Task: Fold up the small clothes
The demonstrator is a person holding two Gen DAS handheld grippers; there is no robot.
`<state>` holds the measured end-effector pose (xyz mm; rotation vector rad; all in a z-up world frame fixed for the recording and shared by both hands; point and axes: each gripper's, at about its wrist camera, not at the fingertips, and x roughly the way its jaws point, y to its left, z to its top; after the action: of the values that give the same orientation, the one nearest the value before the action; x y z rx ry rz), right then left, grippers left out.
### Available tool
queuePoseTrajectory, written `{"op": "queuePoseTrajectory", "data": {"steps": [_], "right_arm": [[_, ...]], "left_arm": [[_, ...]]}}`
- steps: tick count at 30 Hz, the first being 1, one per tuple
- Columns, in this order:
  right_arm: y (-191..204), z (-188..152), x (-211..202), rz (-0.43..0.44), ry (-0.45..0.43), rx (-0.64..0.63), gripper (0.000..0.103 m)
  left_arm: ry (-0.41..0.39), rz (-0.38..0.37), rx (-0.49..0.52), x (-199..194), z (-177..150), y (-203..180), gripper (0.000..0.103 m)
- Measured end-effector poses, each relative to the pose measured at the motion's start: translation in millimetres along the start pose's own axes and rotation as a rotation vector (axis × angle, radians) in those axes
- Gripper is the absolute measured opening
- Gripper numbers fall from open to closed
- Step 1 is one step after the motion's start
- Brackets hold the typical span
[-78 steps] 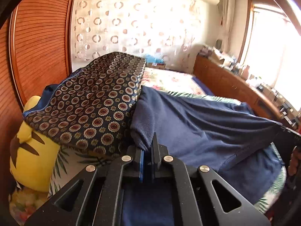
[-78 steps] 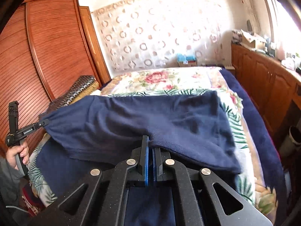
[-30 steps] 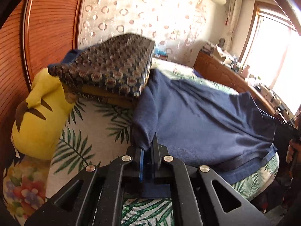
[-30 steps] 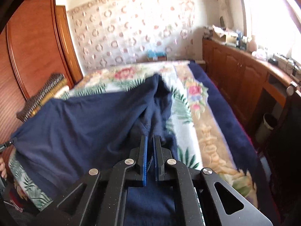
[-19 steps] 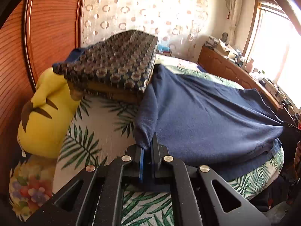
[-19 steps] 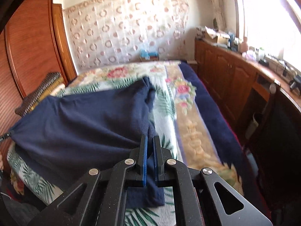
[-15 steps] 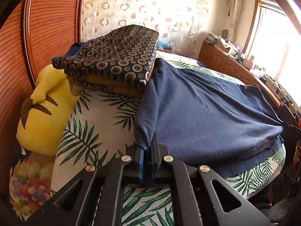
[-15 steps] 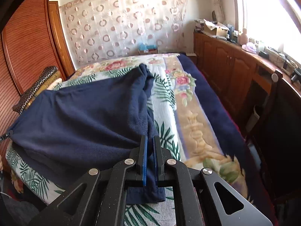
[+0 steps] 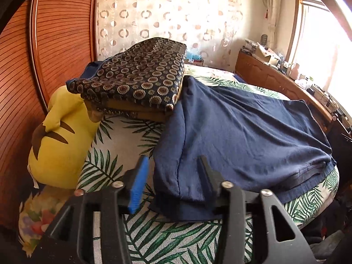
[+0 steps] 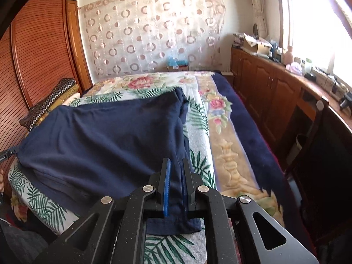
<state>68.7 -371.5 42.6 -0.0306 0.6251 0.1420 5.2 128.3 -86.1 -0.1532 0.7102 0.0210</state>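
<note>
We see the navy garment [image 9: 242, 132] spread flat on the bed [image 9: 105, 167], its long axis running across the bed from our left claw [image 9: 173, 171] to our right claw [image 10: 175, 176], with one narrower part reaching toward the far curtain wall. In the left wrist view its near corner lies between the left claw's fingers, which are opening and stand wide, the pads off the cloth. In the right wrist view the right claw's jaws are opening too, though only a narrow gap shows; the garment's corner [image 10: 173, 217] hangs between the blue pads, and we cannot tell whether they touch it.

The claws' own frames hide the garment's nearest hem in both views. The far edge tucks against the patterned cushion [image 9: 140, 77], which rests on a folded stack beside the yellow plush toy [image 9: 59, 140]. On the wooden counter [image 10: 275, 83] along the window, a cardboard box [image 10: 255, 44] holds things too small to make out.
</note>
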Motion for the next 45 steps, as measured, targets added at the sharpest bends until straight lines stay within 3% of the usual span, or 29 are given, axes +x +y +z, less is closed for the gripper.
{"op": "queuePoseTrajectory", "data": {"steps": [3,8,12,24,32,38,40,45], "right_arm": [[6,1,-1,0.002,-0.014,-0.021,0.012],[19,-2,6,0.026,-0.017,-0.047,0.021],[30,-9,25,0.049,0.016,-0.066,0.034],[63,-26,89,0.146,0.187,-0.120,0.034],[72,-29,93,0.064,0.193,-0.169,0.045],[89,-28,91,0.017,0.192,-0.151,0.061],[91,-26,94,0.010,0.190,-0.139,0.063],[93,-30,93,-0.011,0.168,-0.138,0.073]], "left_arm": [[-0.007,-0.006,0.011,-2,2,-1,0.076],[-0.009,0.015,0.021,0,0,-5,0.076],[0.005,0.023,0.036,3,-2,-9,0.076],[0.021,0.038,0.014,8,-9,1,0.076],[0.060,0.034,-0.032,17,-19,14,0.076],[0.081,-0.006,-0.071,22,-25,16,0.076],[0.082,-0.008,-0.068,22,-25,14,0.074],[0.080,-0.030,-0.059,23,-27,9,0.053]]}}
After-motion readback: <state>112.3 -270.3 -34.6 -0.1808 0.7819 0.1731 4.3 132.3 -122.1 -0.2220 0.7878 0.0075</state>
